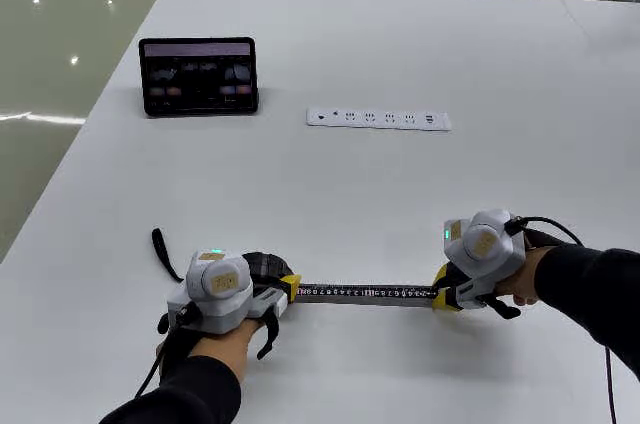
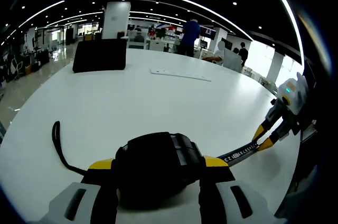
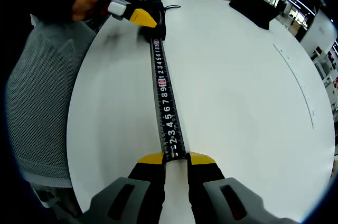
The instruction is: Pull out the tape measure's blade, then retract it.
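So, the black white-numbered blade [image 1: 365,293] is partway out over the white counter [image 1: 400,194].
The left tool [image 1: 285,289] clamps the black tape measure case [image 2: 158,166], right tool [image 3: 176,158] pinches the blade tip; I'd pull straight and level, no twist.

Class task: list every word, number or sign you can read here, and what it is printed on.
"1 2 3 4 5 6 7 8 9": tape measure blade, right gripper view; the red figure after 9 is unclear.
Tablet screen: too blurred to read.
Power strip markings: too small.
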A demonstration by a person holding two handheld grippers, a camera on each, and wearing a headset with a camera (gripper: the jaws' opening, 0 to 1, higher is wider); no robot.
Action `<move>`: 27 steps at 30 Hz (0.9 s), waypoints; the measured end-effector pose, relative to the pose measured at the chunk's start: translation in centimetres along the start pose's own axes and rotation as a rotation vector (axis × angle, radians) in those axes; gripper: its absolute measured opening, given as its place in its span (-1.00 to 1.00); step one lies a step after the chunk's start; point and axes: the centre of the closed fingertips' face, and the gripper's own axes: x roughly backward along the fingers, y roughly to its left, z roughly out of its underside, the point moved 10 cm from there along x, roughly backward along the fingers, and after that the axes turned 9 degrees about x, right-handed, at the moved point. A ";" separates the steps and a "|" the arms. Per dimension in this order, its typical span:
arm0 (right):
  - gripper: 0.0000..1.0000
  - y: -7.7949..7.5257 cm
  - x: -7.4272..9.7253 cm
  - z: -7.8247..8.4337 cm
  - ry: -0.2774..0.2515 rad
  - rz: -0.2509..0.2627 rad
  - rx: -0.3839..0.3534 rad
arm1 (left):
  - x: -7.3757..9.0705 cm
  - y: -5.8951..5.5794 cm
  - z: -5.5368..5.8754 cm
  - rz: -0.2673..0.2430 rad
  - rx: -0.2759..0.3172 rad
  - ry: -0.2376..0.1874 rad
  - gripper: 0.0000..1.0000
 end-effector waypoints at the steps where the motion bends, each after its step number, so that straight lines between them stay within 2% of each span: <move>1: -0.78 0.0 0.0 0.0 -0.001 0.000 0.001 | 0.0 0.0 0.0 0.000 0.000 0.000 0.16; 27: -0.79 -0.1 -0.8 -1.3 -0.033 0.010 0.006 | 0.0 0.1 0.0 0.008 0.007 0.005 0.16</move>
